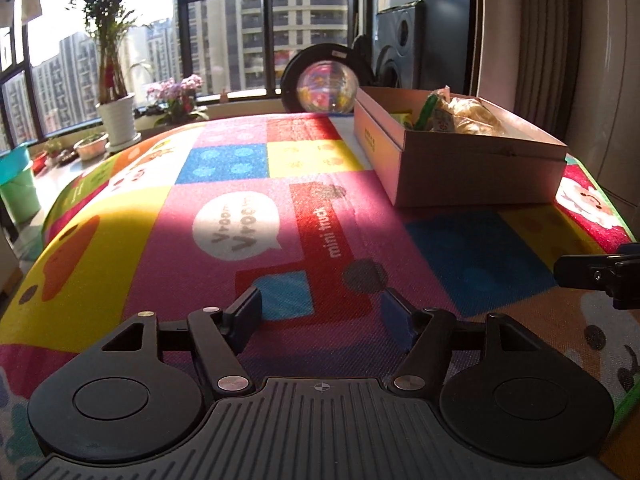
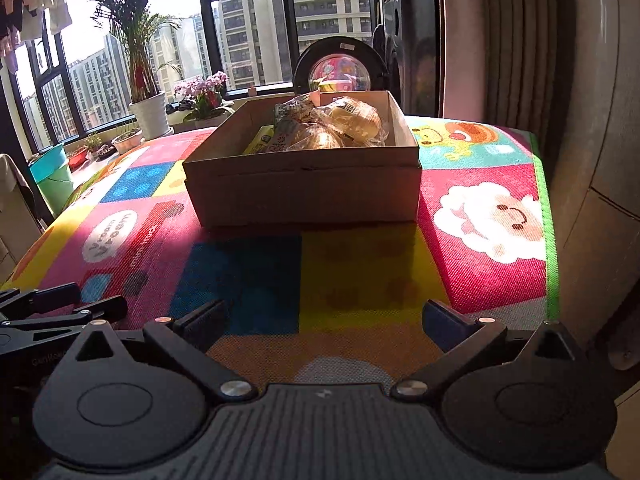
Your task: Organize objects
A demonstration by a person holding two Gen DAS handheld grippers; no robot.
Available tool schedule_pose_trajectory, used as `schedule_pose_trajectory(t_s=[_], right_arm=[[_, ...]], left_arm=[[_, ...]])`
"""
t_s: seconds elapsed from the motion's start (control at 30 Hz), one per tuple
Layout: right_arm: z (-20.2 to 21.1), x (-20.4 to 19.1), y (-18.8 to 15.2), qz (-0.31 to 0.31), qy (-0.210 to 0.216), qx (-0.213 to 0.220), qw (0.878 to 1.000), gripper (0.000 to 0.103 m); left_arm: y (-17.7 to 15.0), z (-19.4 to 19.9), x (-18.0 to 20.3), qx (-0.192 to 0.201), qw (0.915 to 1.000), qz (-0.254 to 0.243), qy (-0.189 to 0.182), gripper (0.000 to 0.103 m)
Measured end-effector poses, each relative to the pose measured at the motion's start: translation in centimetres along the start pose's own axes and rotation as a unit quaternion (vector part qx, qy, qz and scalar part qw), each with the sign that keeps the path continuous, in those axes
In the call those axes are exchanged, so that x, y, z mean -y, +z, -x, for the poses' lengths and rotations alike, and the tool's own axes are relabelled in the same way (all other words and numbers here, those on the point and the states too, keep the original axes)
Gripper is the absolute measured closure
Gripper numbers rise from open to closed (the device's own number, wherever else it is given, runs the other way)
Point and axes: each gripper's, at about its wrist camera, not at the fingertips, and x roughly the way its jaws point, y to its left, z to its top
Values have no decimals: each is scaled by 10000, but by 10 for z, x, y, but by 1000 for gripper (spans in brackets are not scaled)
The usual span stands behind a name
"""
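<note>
From the left wrist, one cardboard box (image 1: 460, 156) sat on the mat (image 1: 224, 184), ahead-right of the left gripper (image 1: 320, 312), whose fingers were spread and empty. From the right wrist, the box (image 2: 304, 184) held several wrapped buns (image 2: 352, 124); the right gripper (image 2: 324, 320), before it, gaped empty.

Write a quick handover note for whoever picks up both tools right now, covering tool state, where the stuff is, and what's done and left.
Left tool: open, empty, low over the colourful play mat.
Right tool: open, empty, facing the cardboard box head-on.
Box sits on the mat's far right part, open-topped, holding wrapped buns and other snack packets.
A clear ball rests behind the box, by a black round object at the mat's far edge.
Done: snacks appear boxed; no loose items show on the mat.
Left: possibly only the ball, if it belongs to the job; check outside these views.
</note>
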Motion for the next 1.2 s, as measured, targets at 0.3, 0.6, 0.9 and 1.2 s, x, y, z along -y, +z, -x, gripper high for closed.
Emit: schedule_pose_trajectory(t_s=[0.3,0.6,0.9,1.2], right_arm=[[-17,-11,-5,87,-410,62,9991,0],[-15,-5,-10,78,-524,294,9982,0],[-19,-5,-4,194,-349,274,9988,0],[-19,-5,-4,187,-351,269,9988,0]], left_arm=[[1,-4,7,13,9998,-29,-182,31],[3,-5,15,13,9998,191,93,30],[5,-8,21,-5,9997,220,53,23],[6,-11,23,-28,9998,178,113,20]])
